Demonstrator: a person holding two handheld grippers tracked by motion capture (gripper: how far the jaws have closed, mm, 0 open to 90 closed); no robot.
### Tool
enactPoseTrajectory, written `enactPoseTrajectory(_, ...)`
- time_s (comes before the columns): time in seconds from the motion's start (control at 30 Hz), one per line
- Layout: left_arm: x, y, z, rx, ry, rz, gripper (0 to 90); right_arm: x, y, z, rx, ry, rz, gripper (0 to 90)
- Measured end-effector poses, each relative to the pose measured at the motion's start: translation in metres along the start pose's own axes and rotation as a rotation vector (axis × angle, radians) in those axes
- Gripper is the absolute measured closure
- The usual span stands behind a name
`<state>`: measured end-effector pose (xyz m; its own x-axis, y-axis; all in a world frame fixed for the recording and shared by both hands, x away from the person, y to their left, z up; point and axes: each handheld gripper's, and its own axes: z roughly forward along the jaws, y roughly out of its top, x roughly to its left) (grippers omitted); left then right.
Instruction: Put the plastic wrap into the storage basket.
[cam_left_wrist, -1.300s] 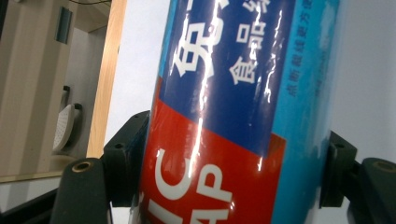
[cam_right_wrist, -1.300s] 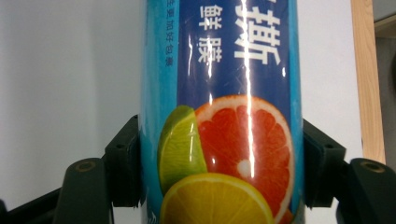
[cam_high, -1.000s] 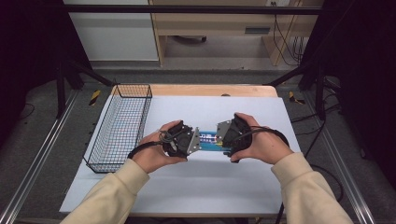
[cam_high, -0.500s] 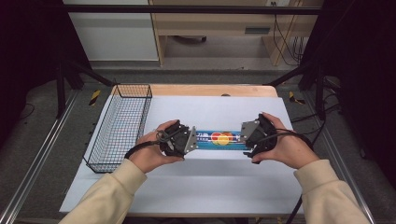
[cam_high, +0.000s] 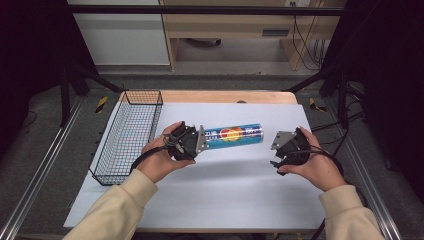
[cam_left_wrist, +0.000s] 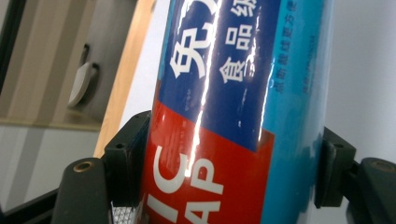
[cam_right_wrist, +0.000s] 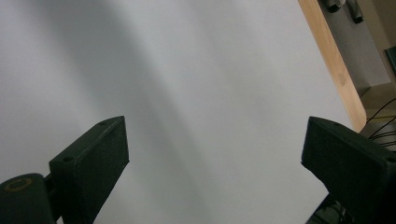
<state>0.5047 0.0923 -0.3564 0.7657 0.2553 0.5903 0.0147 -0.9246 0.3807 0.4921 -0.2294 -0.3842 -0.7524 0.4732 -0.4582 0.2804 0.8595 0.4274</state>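
A long blue tube (cam_high: 234, 135) with a red and yellow label lies lengthwise across the white table sheet (cam_high: 225, 200). My left gripper (cam_high: 202, 141) is shut on its left end. In the left gripper view the two black jaws press on both sides of the glossy blue and red tube (cam_left_wrist: 224, 84), where my left gripper (cam_left_wrist: 224, 158) holds it. My right gripper (cam_high: 276, 150) stands a short way beyond the tube's right end, apart from it. Its jaws are spread wide over bare white sheet, so the right gripper (cam_right_wrist: 215, 154) is open with nothing between them.
A black wire basket (cam_high: 141, 92) stands at the left edge of the table, close behind my left hand. The table's wooden edge (cam_right_wrist: 334, 60) runs along the far side, with cables beyond it. Metal rails flank the table on the floor.
My right gripper has slid rightward along the tube, come off its right end and opened. The left gripper has stayed shut on the left end.
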Motion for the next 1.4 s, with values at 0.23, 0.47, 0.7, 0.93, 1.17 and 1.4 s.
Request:
enactPoseTrajectory(0.23,0.024,-0.001,0.005,0.028,0.070,-0.143,28.6,0.023,-0.008,0.019,-0.047,-0.061,0.147,8.2)
enactPoseTrajectory(0.47,0.044,-0.007,0.012,0.046,0.106,-0.227,28.7,0.034,-0.012,0.043,-0.041,-0.129,0.243,7.6)
enactPoseTrajectory(0.7,0.054,-0.017,0.012,0.082,0.137,-0.277,28.8,0.042,-0.015,0.056,-0.056,-0.186,0.391,6.4)
enactPoseTrajectory(0.93,0.059,-0.026,0.000,0.091,0.162,-0.333,28.9,0.044,-0.023,0.054,-0.101,-0.261,0.512,6.3)
enactPoseTrajectory(1.17,0.065,-0.042,-0.011,0.091,0.165,-0.415,29.1,0.048,-0.036,0.063,-0.084,-0.279,0.568,6.4)
enactPoseTrajectory(1.4,0.071,-0.063,-0.025,0.166,0.214,-0.482,29.2,0.049,-0.034,0.062,-0.109,-0.286,0.588,7.1)
